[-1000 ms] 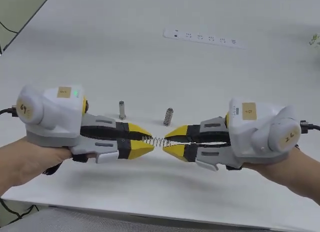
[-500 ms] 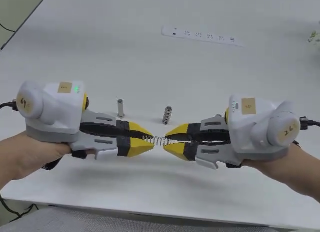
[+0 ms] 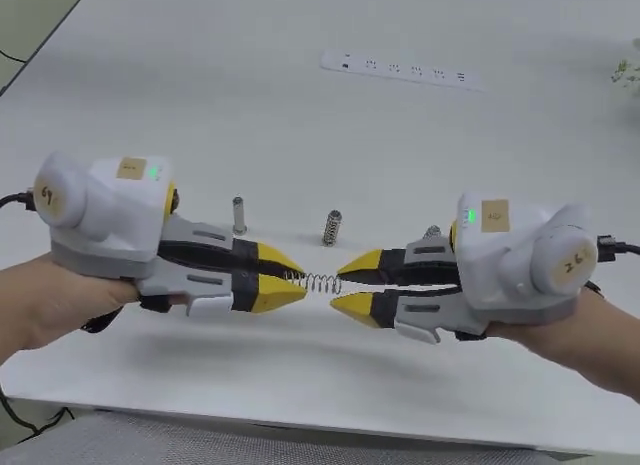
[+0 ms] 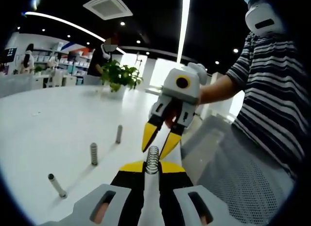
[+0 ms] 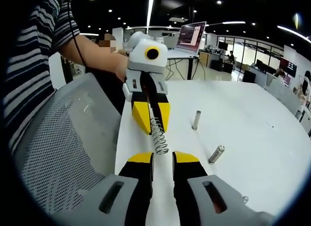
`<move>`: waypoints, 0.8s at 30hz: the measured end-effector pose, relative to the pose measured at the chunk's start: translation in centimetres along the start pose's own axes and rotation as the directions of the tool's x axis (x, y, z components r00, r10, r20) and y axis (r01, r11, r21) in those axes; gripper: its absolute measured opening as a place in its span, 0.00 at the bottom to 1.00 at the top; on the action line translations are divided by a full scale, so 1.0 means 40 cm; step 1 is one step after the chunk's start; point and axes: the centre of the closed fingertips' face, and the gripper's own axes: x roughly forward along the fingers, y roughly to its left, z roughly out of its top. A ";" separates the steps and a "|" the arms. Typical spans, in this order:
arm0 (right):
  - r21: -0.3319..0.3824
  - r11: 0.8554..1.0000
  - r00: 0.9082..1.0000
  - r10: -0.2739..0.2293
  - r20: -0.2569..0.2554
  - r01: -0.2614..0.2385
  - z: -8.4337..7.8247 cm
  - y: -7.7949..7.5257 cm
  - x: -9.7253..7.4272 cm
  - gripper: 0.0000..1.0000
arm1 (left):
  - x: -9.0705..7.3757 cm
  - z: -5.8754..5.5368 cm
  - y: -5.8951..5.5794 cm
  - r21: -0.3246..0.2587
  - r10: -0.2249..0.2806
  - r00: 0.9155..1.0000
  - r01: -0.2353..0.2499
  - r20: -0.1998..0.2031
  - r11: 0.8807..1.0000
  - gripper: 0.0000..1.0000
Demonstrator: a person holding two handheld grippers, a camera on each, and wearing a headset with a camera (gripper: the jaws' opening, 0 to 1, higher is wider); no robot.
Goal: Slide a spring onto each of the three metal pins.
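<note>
The spring (image 3: 320, 282) is held at its left end by the closed left gripper (image 3: 303, 283), long axis lying left-right over the near edge of the desk (image 3: 300, 115); the right gripper (image 3: 337, 285), jaws apparently parted, surrounds its right end.

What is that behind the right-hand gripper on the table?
A metal pin stands behind the right gripper. In the head view just its top peeks out; the rest is covered by the gripper.

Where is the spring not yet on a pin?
Head view, centre: the spring is held above the table, one end clamped in the left gripper, the free end at the open right gripper, nearer the person than the pins.
</note>
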 end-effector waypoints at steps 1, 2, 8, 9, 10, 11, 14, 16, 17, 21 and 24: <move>0.001 1.000 1.000 0.002 0.000 -0.002 0.000 0.001 0.001 0.12 | 0.001 0.001 -0.001 0.000 -0.002 1.000 0.002 0.000 1.000 0.02; 0.002 1.000 1.000 0.002 0.000 -0.002 0.000 0.002 0.002 0.11 | 0.002 0.001 -0.003 0.001 -0.006 1.000 0.006 -0.002 1.000 0.02; -0.013 1.000 1.000 0.005 0.000 -0.005 0.004 0.005 0.002 0.06 | 0.001 -0.002 -0.001 0.003 -0.005 1.000 0.005 -0.008 1.000 0.02; -0.016 1.000 1.000 0.005 0.002 -0.004 0.006 0.004 0.001 0.06 | 0.001 -0.003 -0.002 0.004 -0.008 1.000 0.008 -0.009 1.000 0.02; -0.016 1.000 1.000 0.005 0.001 -0.005 0.007 0.004 0.001 0.06 | 0.001 -0.004 -0.003 0.004 -0.008 1.000 0.008 -0.011 1.000 0.02; -0.013 1.000 1.000 0.005 0.002 -0.005 0.008 0.003 0.000 0.06 | 0.001 -0.004 -0.002 0.004 -0.007 1.000 0.007 -0.012 1.000 0.02; -0.007 1.000 1.000 0.006 0.006 -0.006 0.010 0.003 0.000 0.07 | 0.001 -0.004 -0.001 0.005 -0.006 1.000 0.006 -0.012 1.000 0.02; -0.005 1.000 1.000 0.012 0.003 -0.012 0.008 0.006 0.000 0.07 | 0.001 -0.005 -0.002 0.008 -0.009 1.000 0.009 -0.015 1.000 0.02; -0.005 1.000 1.000 0.012 0.003 -0.012 0.008 0.007 0.000 0.07 | 0.001 -0.006 -0.003 0.008 -0.009 1.000 0.009 -0.018 1.000 0.02; 0.002 1.000 1.000 0.012 0.010 -0.012 0.011 0.009 -0.002 0.07 | 0.002 -0.013 -0.003 0.010 -0.007 1.000 0.007 -0.027 1.000 0.02; -0.004 1.000 1.000 0.012 0.008 -0.012 0.014 0.008 -0.003 0.07 | 0.002 -0.013 -0.002 0.012 -0.005 1.000 0.005 -0.027 1.000 0.02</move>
